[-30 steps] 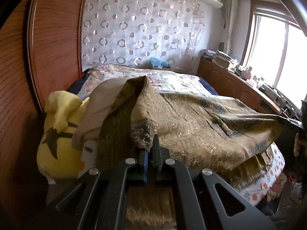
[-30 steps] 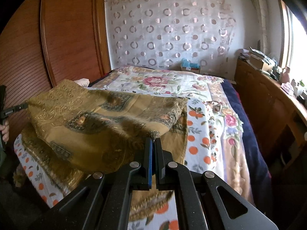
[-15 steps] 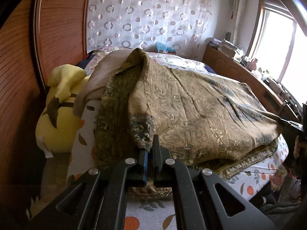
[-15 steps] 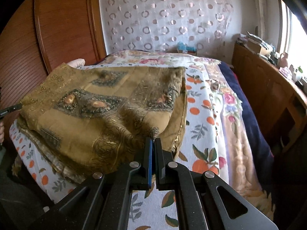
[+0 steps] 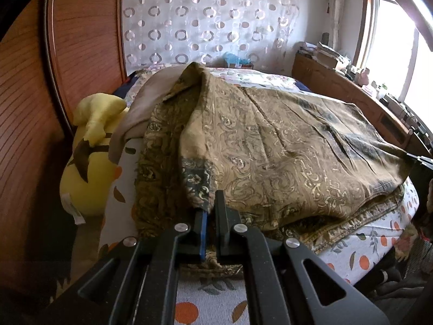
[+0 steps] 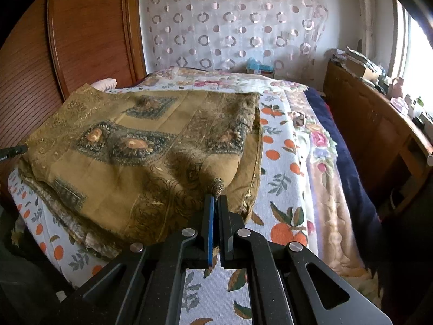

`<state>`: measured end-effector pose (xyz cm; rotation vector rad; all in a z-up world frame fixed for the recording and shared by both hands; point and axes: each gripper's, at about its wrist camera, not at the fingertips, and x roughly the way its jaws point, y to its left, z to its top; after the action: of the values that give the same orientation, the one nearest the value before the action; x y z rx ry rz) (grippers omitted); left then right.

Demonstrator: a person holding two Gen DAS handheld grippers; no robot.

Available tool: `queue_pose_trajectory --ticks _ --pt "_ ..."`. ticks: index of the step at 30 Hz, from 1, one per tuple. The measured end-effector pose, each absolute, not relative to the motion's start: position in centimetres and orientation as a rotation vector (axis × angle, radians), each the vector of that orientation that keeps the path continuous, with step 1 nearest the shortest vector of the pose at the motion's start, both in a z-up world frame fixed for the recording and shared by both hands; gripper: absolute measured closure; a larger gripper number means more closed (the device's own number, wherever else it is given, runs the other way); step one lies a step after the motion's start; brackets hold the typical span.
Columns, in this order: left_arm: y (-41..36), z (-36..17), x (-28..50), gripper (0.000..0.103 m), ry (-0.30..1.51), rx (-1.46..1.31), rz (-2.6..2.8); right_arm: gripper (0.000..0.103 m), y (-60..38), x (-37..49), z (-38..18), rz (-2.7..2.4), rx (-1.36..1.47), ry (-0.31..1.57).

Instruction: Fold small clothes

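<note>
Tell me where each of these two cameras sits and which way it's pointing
Left wrist: on the left gripper, facing up the bed; its fingers pinch the brown cloth, yellow plush toy alongside.
Right wrist: on the right gripper, facing the same way, pinching another corner.
Shared: cloth, bed, dotted curtain.

You're in a home bedroom, pretty lived-in one too. There's a bed (image 6: pixel 297 146) taking up most of the room, covered with a floral quilt (image 6: pixel 319 140) and an orange-print sheet (image 6: pixel 281 162). A wooden wardrobe (image 5: pixel 81 40) runs along your left side, a sheer curtain with circle patterns (image 6: pixel 230 27) hangs on the back wall, and a yellow plush toy (image 5: pixel 89 157) sits by the bed. On the right you've got a cluttered wooden sideboard (image 6: pixel 373 119) under a bright window (image 5: pixel 389 43).
</note>
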<state>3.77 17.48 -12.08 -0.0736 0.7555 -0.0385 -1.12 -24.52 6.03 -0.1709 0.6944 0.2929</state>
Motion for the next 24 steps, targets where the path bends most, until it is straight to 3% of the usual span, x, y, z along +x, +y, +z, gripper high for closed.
queue_pose_trajectory --ticks 2,3,4,6,7,9,11,13,15,24 --pt "17.5 -11.8 3.6 0.096 0.75 -0.069 -0.036 0.1 -24.5 -1.4 6.3 0.288 -0.185 0.685" --pt "17.4 -11.7 3.6 0.09 0.749 -0.065 -0.036 0.1 -24.4 -1.5 6.5 0.282 -0.197 0.68" --pt "17.4 -11.6 3.5 0.074 0.747 -0.063 -0.037 0.099 -24.3 -1.7 6.7 0.277 -0.205 0.675" --pt "17.4 -11.4 3.4 0.061 0.74 -0.068 -0.047 0.094 -24.2 -1.9 6.9 0.276 -0.21 0.67" --pt "17.4 -11.3 3.4 0.06 0.74 -0.069 -0.051 0.091 -24.3 -1.9 7.0 0.272 -0.209 0.669" --pt "17.2 -11.3 3.4 0.056 0.742 -0.062 -0.047 0.067 -24.3 -1.9 7.1 0.277 -0.199 0.664" --pt "17.1 -11.2 3.5 0.05 0.739 -0.055 -0.044 0.05 -24.2 -2.1 7.2 0.291 -0.183 0.658" --pt "17.0 -11.2 3.5 0.04 0.739 -0.054 -0.044 0.048 -24.0 -2.3 7.3 0.297 -0.189 0.653" --pt "17.0 -11.1 3.5 0.035 0.734 -0.052 -0.042 0.048 -23.6 -2.3 7.4 0.299 -0.199 0.647" --pt "19.0 -12.3 4.2 0.033 0.757 -0.079 0.034 0.047 -20.6 -0.6 4.5 0.372 -0.198 0.702"
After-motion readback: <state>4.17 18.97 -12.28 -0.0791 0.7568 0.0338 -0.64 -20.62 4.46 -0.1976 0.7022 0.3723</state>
